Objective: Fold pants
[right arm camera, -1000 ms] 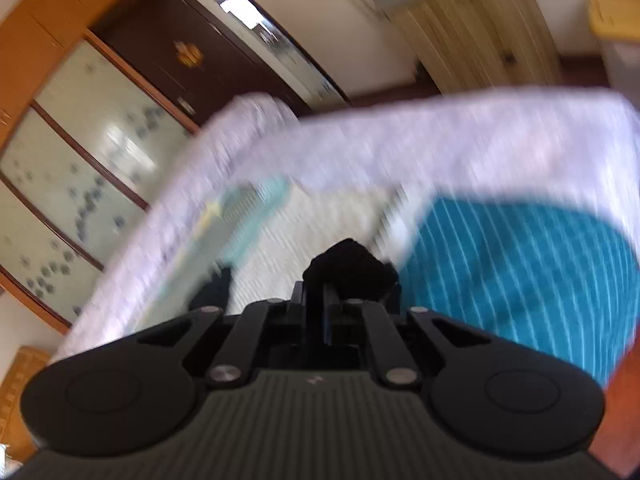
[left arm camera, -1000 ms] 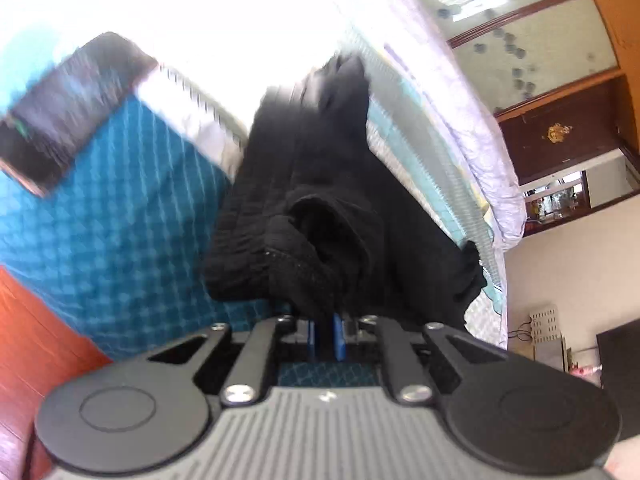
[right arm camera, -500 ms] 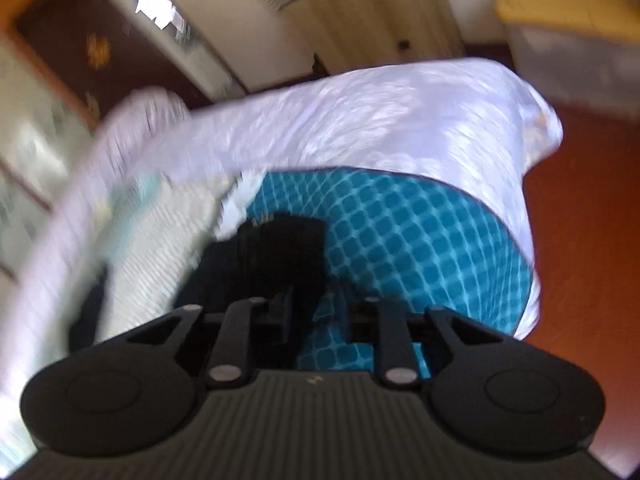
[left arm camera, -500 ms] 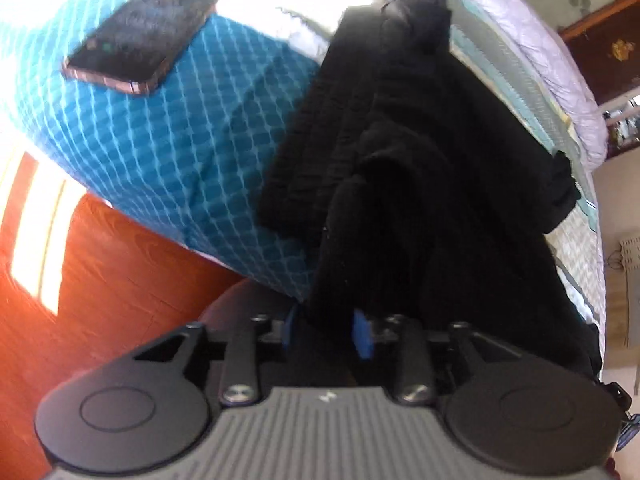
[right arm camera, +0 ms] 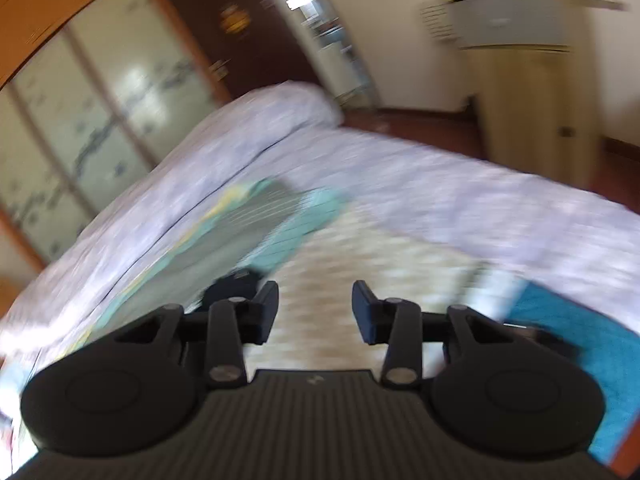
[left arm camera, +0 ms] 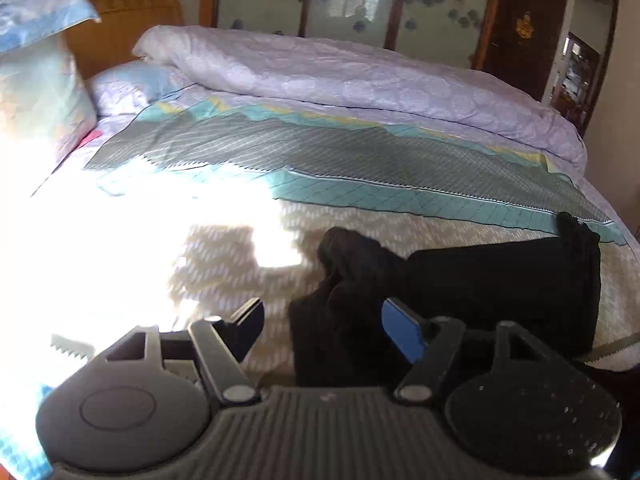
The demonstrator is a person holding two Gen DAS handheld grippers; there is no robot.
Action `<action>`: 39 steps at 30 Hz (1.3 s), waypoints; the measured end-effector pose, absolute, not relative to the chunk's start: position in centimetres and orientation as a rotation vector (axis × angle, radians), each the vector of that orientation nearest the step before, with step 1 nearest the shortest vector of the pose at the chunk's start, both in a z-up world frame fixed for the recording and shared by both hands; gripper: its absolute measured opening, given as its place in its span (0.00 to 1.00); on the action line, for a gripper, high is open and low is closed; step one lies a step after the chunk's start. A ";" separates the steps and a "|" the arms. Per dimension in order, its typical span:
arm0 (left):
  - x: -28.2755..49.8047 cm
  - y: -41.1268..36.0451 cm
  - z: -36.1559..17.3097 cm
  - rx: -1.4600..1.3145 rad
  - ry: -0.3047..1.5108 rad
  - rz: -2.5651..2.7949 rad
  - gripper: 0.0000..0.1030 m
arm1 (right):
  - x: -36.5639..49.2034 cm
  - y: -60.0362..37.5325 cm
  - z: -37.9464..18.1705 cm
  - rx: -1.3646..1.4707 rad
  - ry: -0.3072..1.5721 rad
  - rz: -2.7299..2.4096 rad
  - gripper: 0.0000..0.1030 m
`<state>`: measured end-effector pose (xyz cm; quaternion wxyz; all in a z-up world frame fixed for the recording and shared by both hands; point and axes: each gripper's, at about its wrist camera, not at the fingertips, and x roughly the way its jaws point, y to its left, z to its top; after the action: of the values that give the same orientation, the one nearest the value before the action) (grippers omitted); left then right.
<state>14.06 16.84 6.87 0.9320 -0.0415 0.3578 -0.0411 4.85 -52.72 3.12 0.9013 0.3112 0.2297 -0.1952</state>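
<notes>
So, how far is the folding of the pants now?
Done: the pants lie doubled on the bed. In hand: nothing; left gripper and right gripper jaws have just been opening, with no cloth gripped. Left: the bunched near end looks untidy and probably needs another fold.

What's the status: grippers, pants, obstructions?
Left gripper open, just released. Right gripper open, nothing between fingers. Black pants lying on bed, bunched at near end. Nothing in the way.

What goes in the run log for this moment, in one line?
left tongs: open, just released | right tongs: open, empty | black pants: lying folded on bed
</notes>
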 end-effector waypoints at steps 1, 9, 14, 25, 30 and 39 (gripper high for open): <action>16.0 16.0 6.4 -0.076 0.731 -0.094 0.79 | 8.0 -51.7 3.3 0.623 0.500 -0.357 0.46; 24.3 11.0 0.4 0.025 0.784 -0.139 0.80 | 30.9 -47.1 -1.1 0.535 0.760 -0.279 0.61; 24.3 11.5 -3.0 0.081 0.856 -0.129 0.19 | 38.2 -44.5 -7.6 0.560 0.889 -0.382 0.61; 15.4 13.6 6.2 -0.032 0.634 -0.133 0.12 | 29.9 -50.6 -2.3 0.748 0.622 -0.433 0.07; 6.8 13.6 9.9 -0.077 0.561 -0.212 0.12 | 15.8 -55.3 3.6 0.879 0.447 -0.364 0.07; -6.9 11.2 3.3 -0.092 0.794 -0.326 0.21 | -11.5 -58.4 -3.2 1.040 0.440 -0.508 0.12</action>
<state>-6.85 11.22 3.30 0.9082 -0.0445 0.3850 -0.1579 -11.54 -58.42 -3.22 0.8143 0.4874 0.2064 -0.2383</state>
